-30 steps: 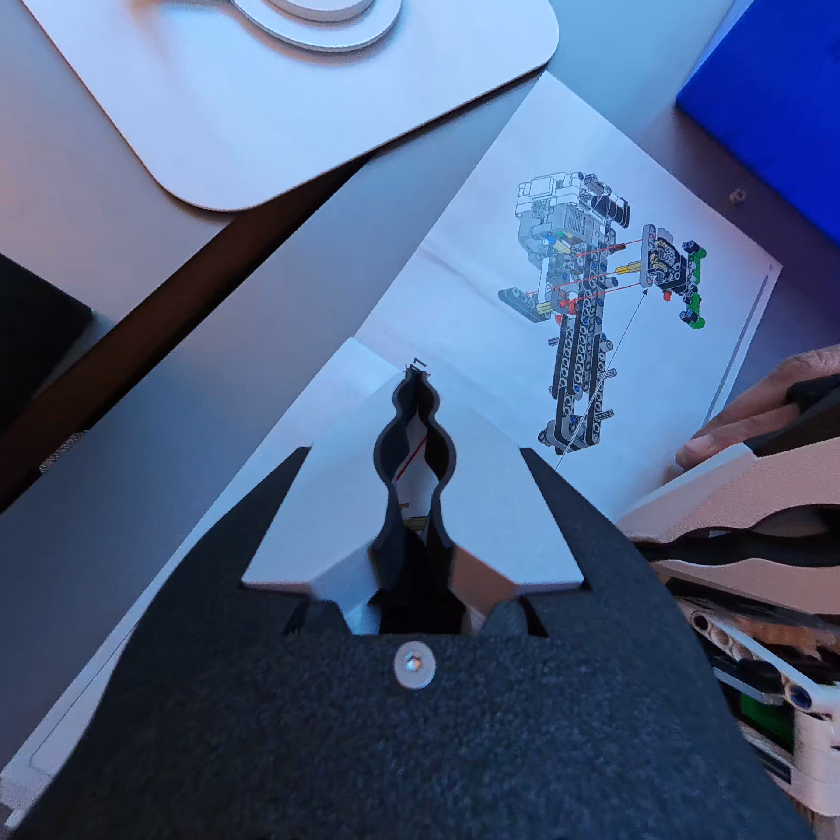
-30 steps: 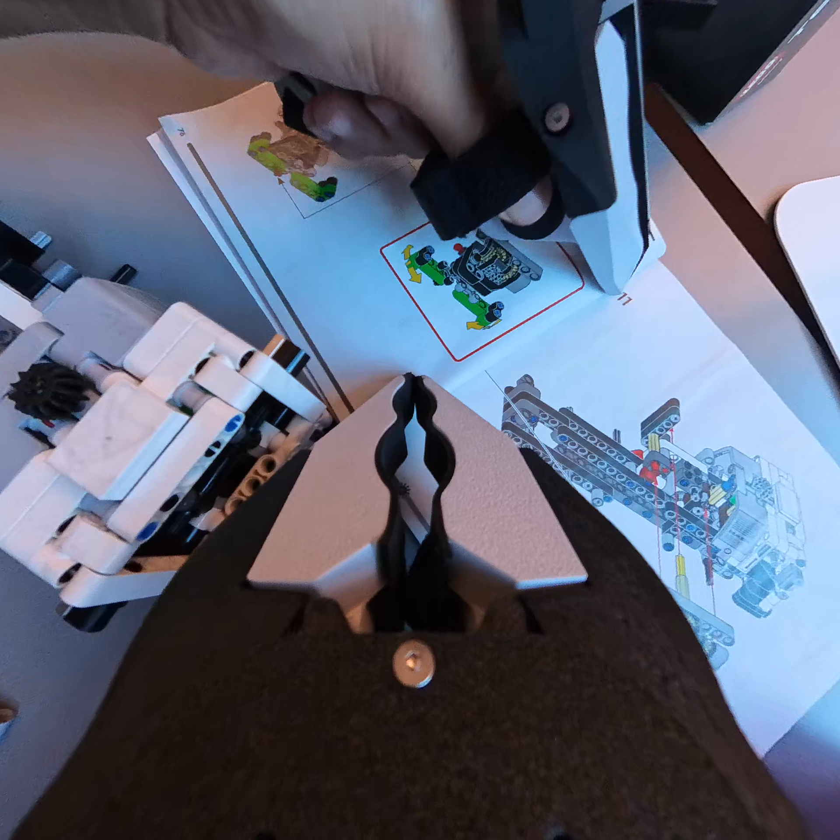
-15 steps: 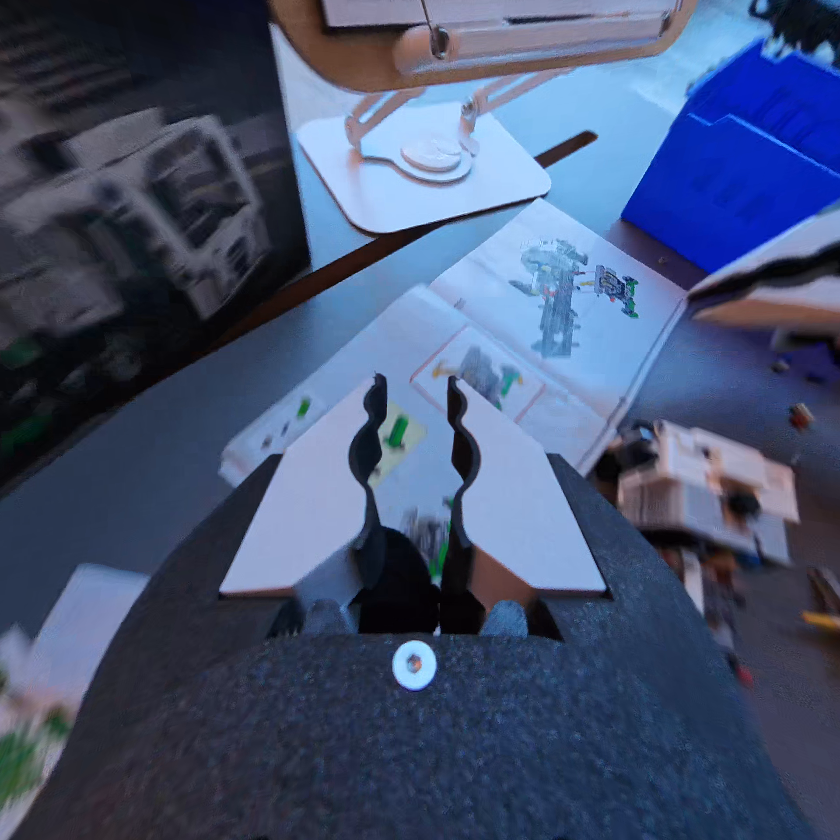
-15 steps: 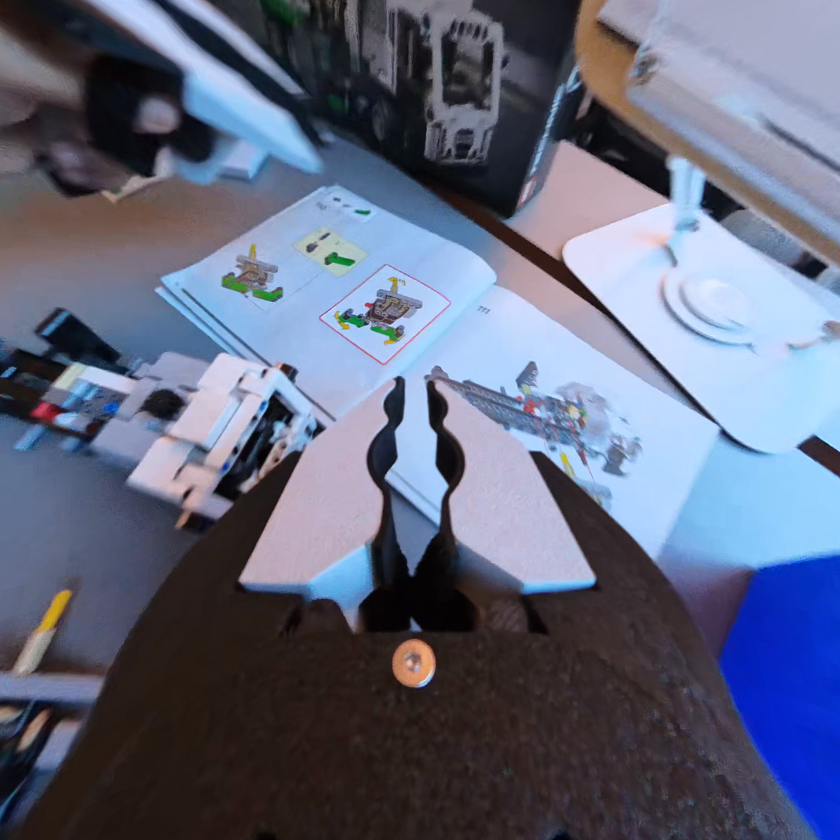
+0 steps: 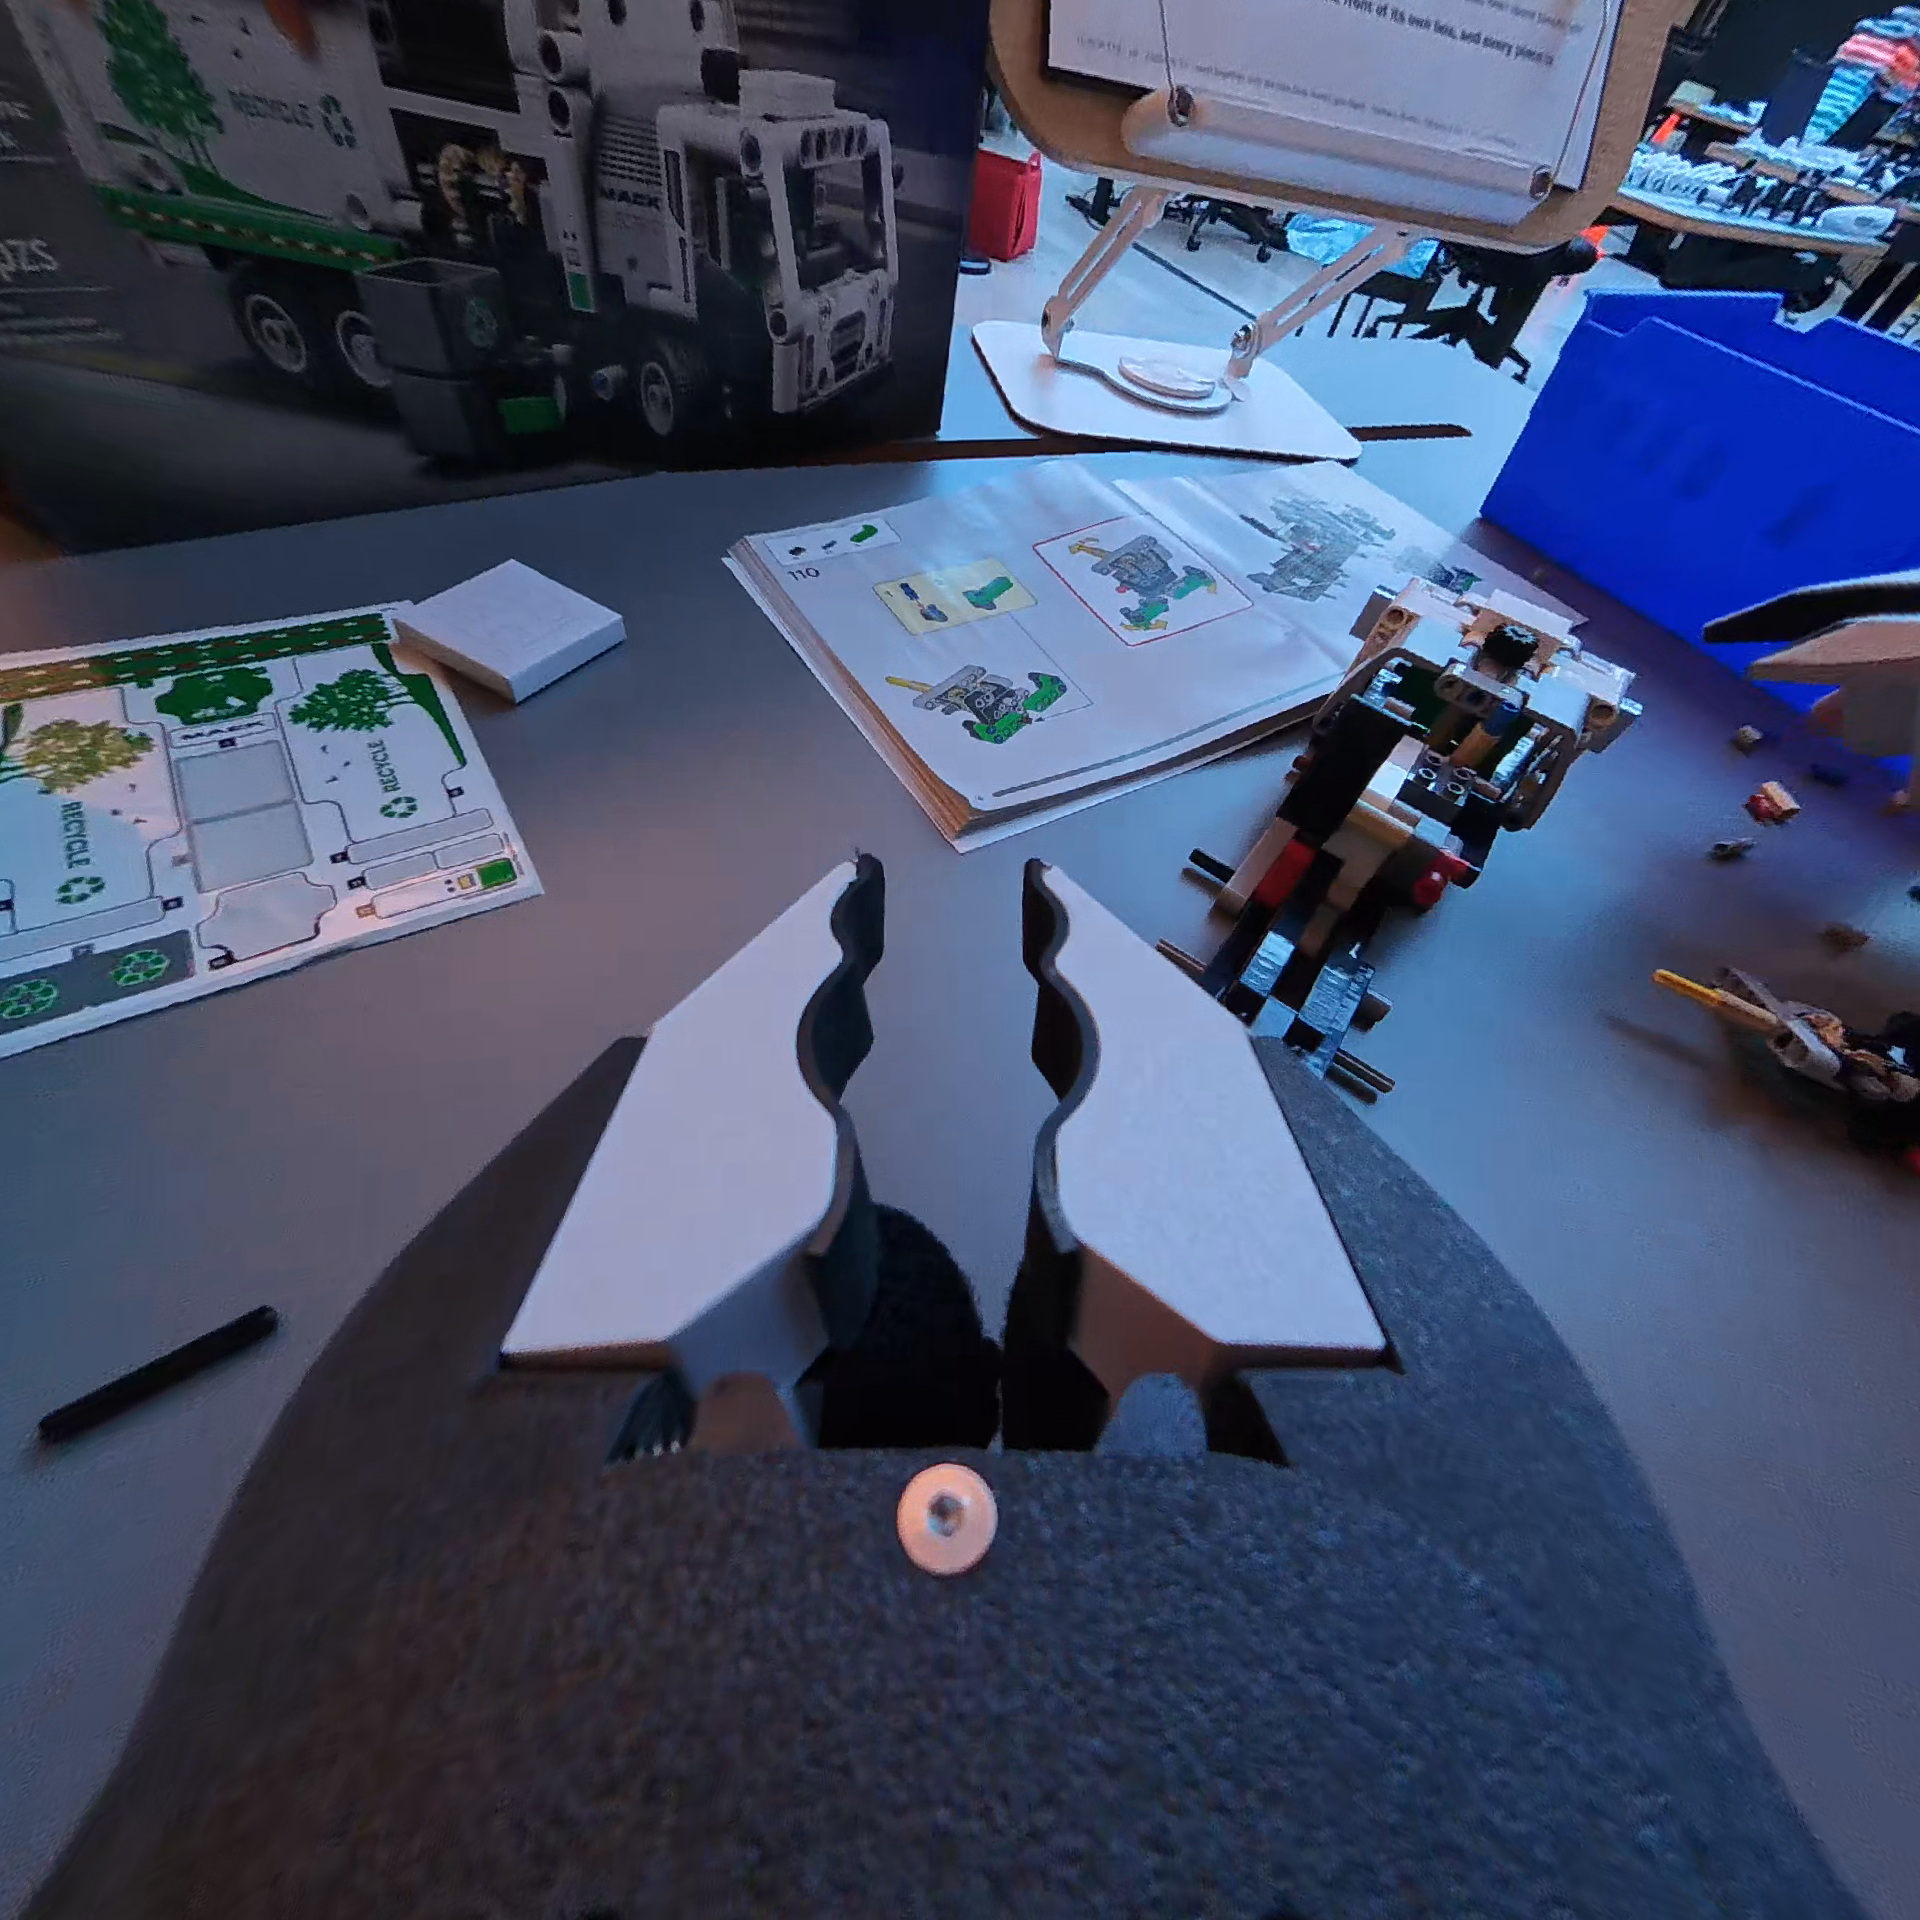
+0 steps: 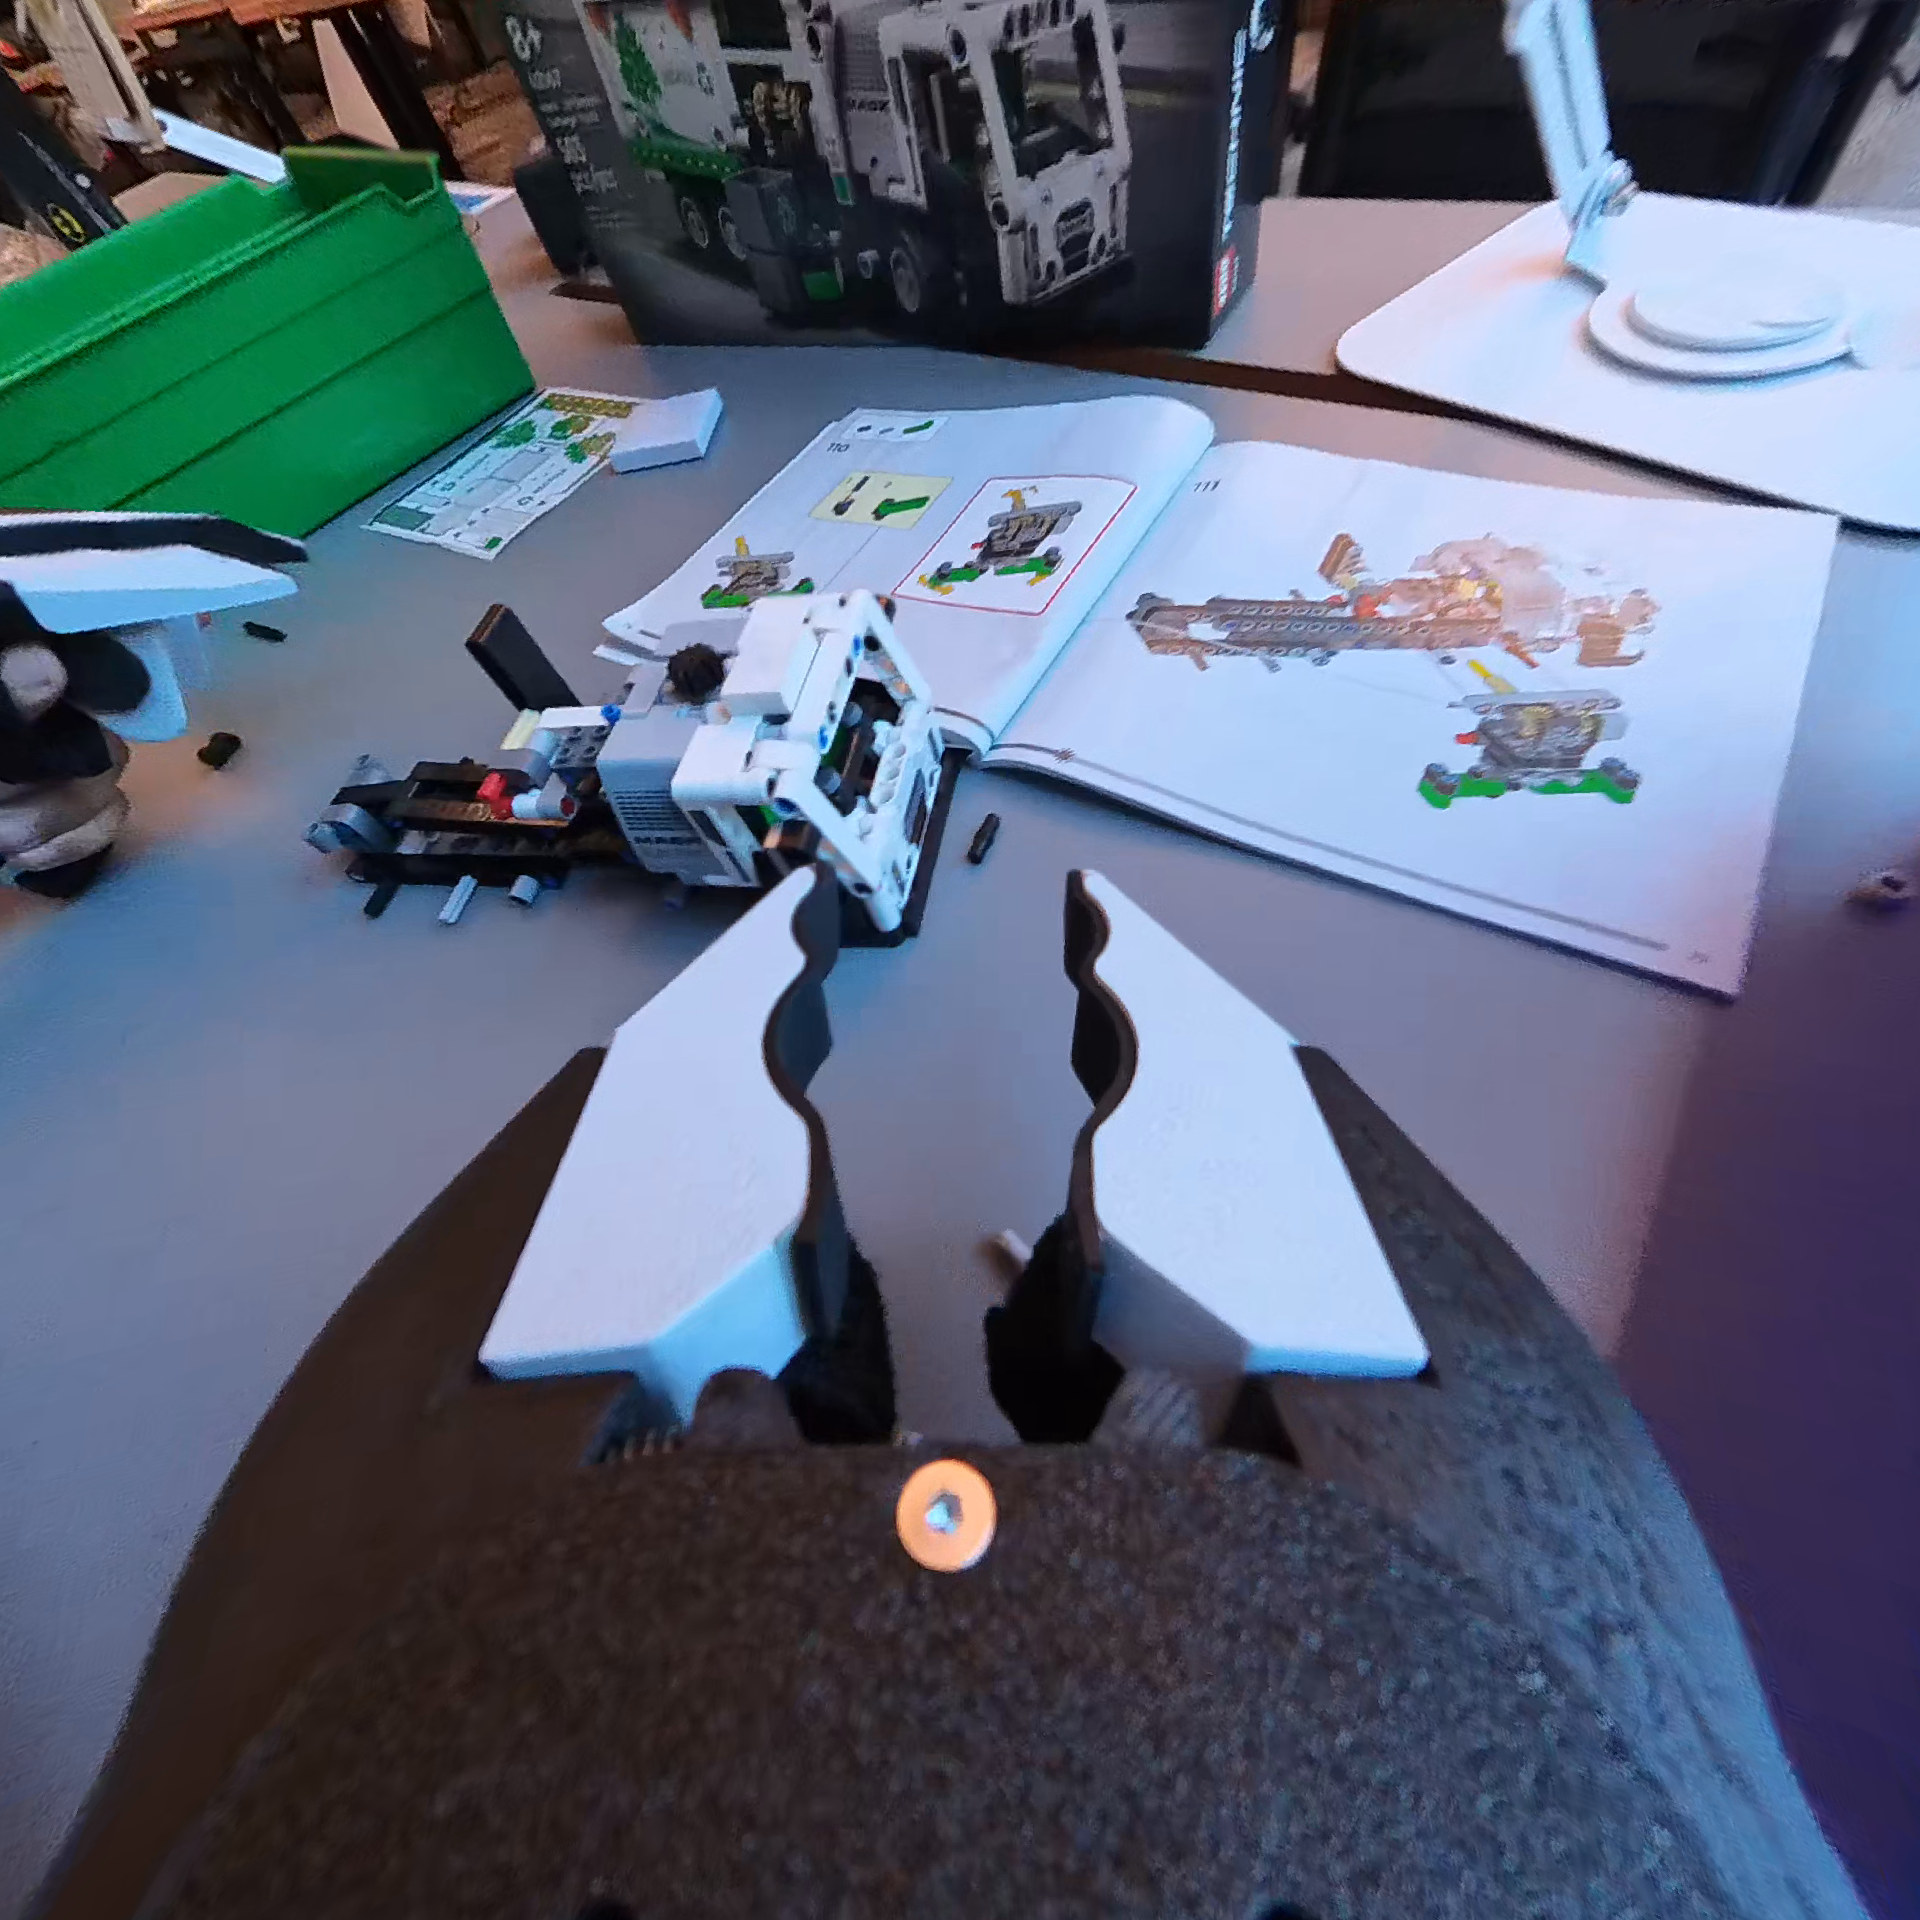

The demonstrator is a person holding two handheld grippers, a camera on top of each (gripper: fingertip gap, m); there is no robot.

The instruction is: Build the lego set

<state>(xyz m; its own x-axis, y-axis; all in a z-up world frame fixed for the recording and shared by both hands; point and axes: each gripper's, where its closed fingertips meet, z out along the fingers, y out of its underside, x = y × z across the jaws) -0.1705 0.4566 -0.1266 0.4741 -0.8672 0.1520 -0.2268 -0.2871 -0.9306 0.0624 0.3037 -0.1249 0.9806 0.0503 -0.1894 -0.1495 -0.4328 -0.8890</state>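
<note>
A partly built white, grey and black lego truck (image 6: 727, 769) lies on the grey table beside the open instruction booklet (image 6: 1299, 644). It also shows in the left wrist view (image 5: 1423, 790) at the right, next to the booklet (image 5: 1039, 644). My left gripper (image 5: 951, 883) is open and empty above bare table, left of the truck. My right gripper (image 6: 940, 894) is open and empty just in front of the truck's cab. A small loose sub-assembly (image 5: 1808, 1039) lies at the far right.
The set's box (image 5: 468, 208) stands at the back. A sticker sheet (image 5: 218, 810), a white pad (image 5: 509, 639) and a black axle (image 5: 156, 1371) lie left. A blue bin (image 5: 1704, 457) is right, a green bin (image 6: 239, 343) left. A white stand's base (image 6: 1662, 343) sits behind the booklet. Small loose pieces (image 5: 1766, 800) are scattered. Spacing between my two grippers at the tips: around 30 centimetres. From my left tips it is roughly 15 centimetres to the black axle (image 5: 156, 1371); from my right, 40 centimetres.
Both grippers pulled back and up from the booklet, so the whole table now shows. Both went from shut to open.
</note>
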